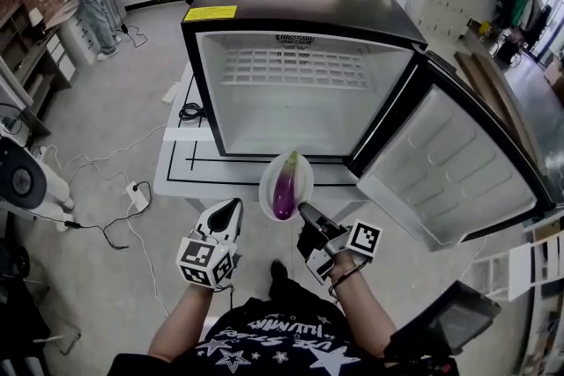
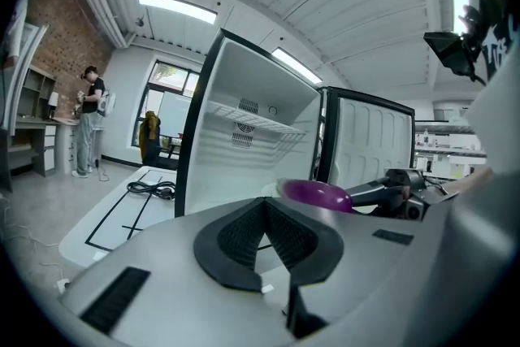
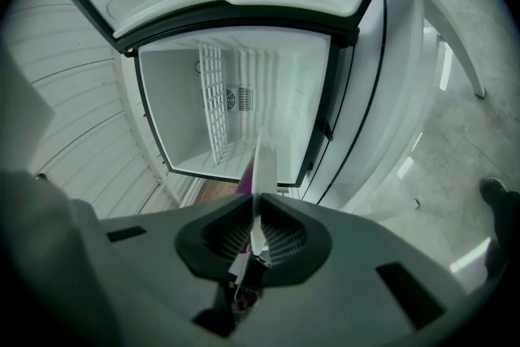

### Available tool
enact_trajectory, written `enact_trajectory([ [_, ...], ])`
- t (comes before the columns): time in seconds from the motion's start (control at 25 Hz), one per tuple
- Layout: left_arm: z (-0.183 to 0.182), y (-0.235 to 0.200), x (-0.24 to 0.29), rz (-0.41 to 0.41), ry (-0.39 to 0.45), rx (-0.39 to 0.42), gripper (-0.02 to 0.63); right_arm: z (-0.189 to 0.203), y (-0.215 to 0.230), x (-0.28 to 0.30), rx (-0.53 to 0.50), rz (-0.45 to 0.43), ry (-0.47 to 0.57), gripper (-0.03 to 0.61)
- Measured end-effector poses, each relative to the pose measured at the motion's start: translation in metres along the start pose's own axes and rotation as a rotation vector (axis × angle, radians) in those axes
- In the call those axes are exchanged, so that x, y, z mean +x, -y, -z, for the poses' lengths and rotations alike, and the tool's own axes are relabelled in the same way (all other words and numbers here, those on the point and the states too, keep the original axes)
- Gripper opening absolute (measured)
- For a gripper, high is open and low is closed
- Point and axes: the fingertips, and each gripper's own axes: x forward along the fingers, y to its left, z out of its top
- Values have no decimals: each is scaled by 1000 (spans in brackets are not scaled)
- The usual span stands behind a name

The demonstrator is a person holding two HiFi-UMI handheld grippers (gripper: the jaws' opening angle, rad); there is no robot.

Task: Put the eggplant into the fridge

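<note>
Right gripper: clamped tight on rim of white plate carrying eggplant, before open fridge; left gripper: jaws together, empty, just beside plate.

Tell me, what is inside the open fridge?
Inside the fridge only a white wire shelf and a back-wall vent show. The eggplant on its plate covers a small part of the lower front rim.

Left gripper: jaws together, nothing between them, tips pointing forward | Right gripper: jaws clamped on the rim of the white plate | Forearms: bare, extended forward, grippers near each other.
</note>
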Motion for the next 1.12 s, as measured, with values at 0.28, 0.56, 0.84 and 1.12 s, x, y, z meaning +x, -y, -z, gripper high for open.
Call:
enact_trajectory([
  [0.28, -12, -16, 29, -34, 9, 8, 9, -24, 5, 27, 7, -11, -39, 26],
  [0.56, -21, -20, 46, -60, 14, 27, 9, -44, 7, 44, 14, -27, -68, 26],
  [0.84, -33, -26, 59, -99, 5, 34, 9, -59, 8, 58, 40, -31, -102, 26],
  [1.12, -34, -32, 72, -136, 12, 35, 9, -65, 16, 73, 50, -41, -149, 26],
])
